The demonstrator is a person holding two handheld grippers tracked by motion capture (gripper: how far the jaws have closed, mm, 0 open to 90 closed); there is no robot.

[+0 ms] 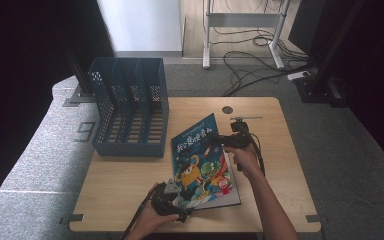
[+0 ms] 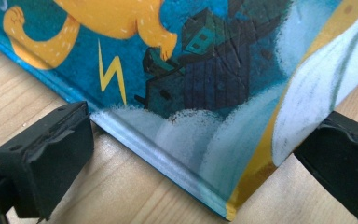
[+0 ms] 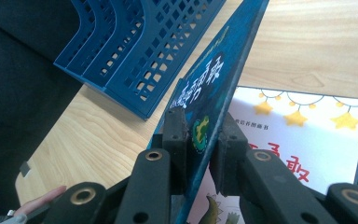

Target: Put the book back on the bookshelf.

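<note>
A blue slotted file rack [image 1: 129,107] with three compartments stands at the ten o'clock corner of the light wooden surface [image 1: 125,185], its mesh walls upright and its open side facing the near edge. A round dark grommet [image 1: 227,109] sits at twelve o'clock near the far edge. Beyond, at one o'clock, black cables [image 1: 250,62] sprawl over grey carpet beside a white desk frame [image 1: 242,22].

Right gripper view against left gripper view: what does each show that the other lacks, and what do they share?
Right gripper view: the blue file rack, the book's lifted cover clamped between the right gripper jaws, and the starry page beneath. Left gripper view: the book's lower corner on the table, with the left gripper jaws apart either side. Shared: the picture book and wooden table.
</note>
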